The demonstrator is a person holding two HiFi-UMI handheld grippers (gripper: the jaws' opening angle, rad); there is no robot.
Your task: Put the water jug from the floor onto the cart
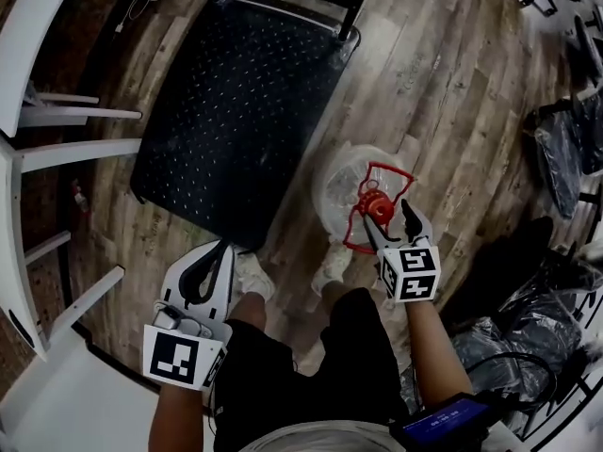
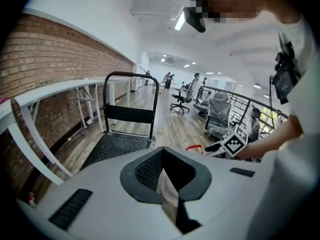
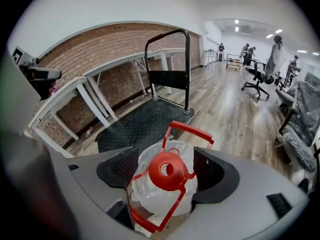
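Observation:
A clear water jug (image 1: pixel 337 188) with a red cap (image 1: pixel 376 207) and a red carrying frame stands upright on the wooden floor, just right of the black cart platform (image 1: pixel 236 111). My right gripper (image 1: pixel 388 222) is over the jug's top. In the right gripper view the red cap (image 3: pixel 167 171) sits between its open jaws, with gaps on both sides, and the red handle (image 3: pixel 192 130) rises beyond it. My left gripper (image 1: pixel 224 248) hangs by the person's left leg near the cart's near corner, its fingers together and empty. The cart's upright push handle (image 3: pixel 167 34) is at the far end.
White desk frames (image 1: pixel 38 149) line the brick wall to the left of the cart. Plastic-covered office chairs (image 1: pixel 565 139) stand to the right. The person's white shoes (image 1: pixel 254 276) are just behind the jug and the cart edge. More chairs (image 2: pixel 220 114) fill the room beyond.

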